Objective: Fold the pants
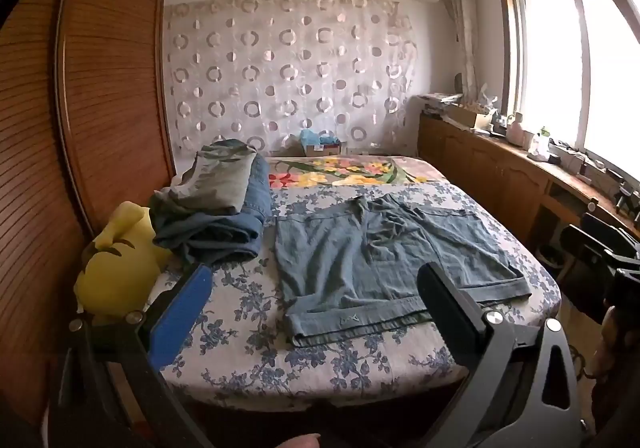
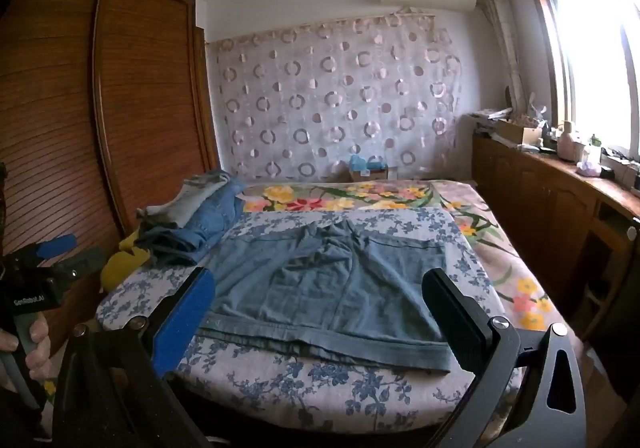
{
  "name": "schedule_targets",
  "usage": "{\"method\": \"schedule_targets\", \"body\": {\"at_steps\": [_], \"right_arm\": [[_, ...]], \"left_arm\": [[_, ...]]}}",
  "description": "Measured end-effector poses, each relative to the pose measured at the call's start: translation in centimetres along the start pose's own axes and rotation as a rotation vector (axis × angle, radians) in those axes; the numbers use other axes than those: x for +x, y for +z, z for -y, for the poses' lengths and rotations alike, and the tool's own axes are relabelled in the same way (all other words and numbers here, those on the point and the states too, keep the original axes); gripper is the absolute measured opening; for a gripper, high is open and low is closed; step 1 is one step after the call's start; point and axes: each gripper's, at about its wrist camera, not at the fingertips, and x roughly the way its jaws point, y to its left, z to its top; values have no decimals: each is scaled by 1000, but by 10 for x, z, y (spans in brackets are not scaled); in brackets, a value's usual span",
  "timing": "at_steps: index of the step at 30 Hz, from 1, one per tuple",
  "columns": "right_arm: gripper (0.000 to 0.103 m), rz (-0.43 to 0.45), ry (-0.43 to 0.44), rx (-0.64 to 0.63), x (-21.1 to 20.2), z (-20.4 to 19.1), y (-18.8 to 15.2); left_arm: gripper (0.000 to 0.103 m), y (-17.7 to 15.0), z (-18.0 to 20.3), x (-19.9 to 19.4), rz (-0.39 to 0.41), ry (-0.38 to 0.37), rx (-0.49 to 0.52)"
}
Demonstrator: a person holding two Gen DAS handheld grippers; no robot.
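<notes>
Bedside cardboard box [image 1: 323, 147] holding blue cloth [image 1: 316, 137]

The bed [image 1: 248, 324] wears a blue-flowered sheet [image 2: 280, 372]. Flat at its centre lie the pants [image 1: 384, 260], hems toward six o'clock. At ten o'clock sits a heap of clothes [image 1: 216, 208], a yellow pillow [image 1: 116, 268] beside it. A bright floral blanket [image 1: 344, 170] crosses twelve o'clock.

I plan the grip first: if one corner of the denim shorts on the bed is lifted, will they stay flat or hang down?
The denim shorts would probably droop: the cloth already wrinkles. The thick hem likely adds weight.
</notes>
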Motion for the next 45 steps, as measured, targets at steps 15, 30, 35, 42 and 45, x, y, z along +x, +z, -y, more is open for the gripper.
{"method": "schedule_targets", "body": {"at_steps": [15, 30, 35, 42, 45], "right_arm": [[103, 7, -1, -3, -3, -3, -1], [103, 4, 3, -10, 0, -4, -1], [103, 5, 4, -11, 0, -4, -1], [103, 6, 5, -9, 0, -4, -1], [103, 8, 6, -9, 0, -5, -1]], "left_arm": [[103, 0, -1, -1, 19, -5, -6], [103, 0, -1, -2, 24, -4, -2], [103, 0, -1, -2, 23, -3, -2], [103, 0, -1, -2, 25, -4, -1], [103, 0, -1, -2, 25, -4, 0]]}}
